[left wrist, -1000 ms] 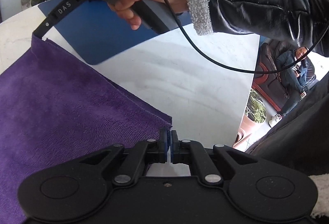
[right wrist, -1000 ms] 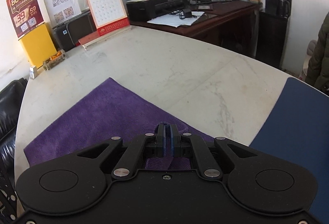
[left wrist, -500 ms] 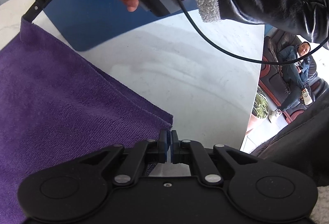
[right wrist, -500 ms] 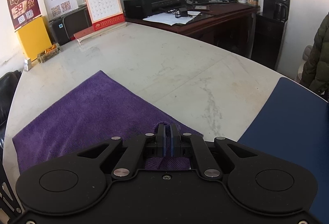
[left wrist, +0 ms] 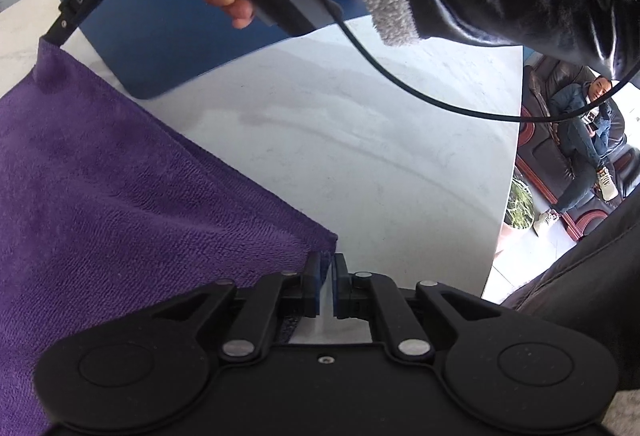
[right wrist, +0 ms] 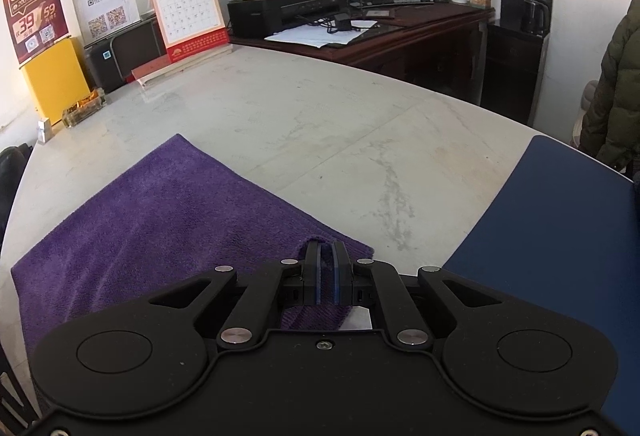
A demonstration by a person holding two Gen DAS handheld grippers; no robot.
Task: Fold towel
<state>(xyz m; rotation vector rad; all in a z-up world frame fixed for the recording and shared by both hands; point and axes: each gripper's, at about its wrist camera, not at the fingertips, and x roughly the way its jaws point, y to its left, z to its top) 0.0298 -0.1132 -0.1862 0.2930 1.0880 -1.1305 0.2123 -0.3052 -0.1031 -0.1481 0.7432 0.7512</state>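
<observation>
A purple towel (left wrist: 120, 203) lies spread on the white marble table (left wrist: 360, 139). My left gripper (left wrist: 327, 264) is shut on one near corner of the towel; the corner edge sits between the blue pads. My right gripper (right wrist: 327, 252) is shut on another corner of the towel (right wrist: 160, 220), with a small fold of cloth pinched between its pads. The right gripper also shows in the left wrist view (left wrist: 54, 37), its tip at the towel's far corner, held by a hand in a black sleeve.
A dark blue mat (right wrist: 560, 236) lies on the table right of the towel, also in the left wrist view (left wrist: 160, 31). A calendar (right wrist: 186, 11), signs and a yellow box (right wrist: 56, 79) stand at the table's far edge. A desk with a printer (right wrist: 288, 9) is behind.
Both grippers stay shut on their towel corners and have risen slightly. The right hand and gripper have shifted up and left in the left wrist view; more towel shows in the right wrist view.
</observation>
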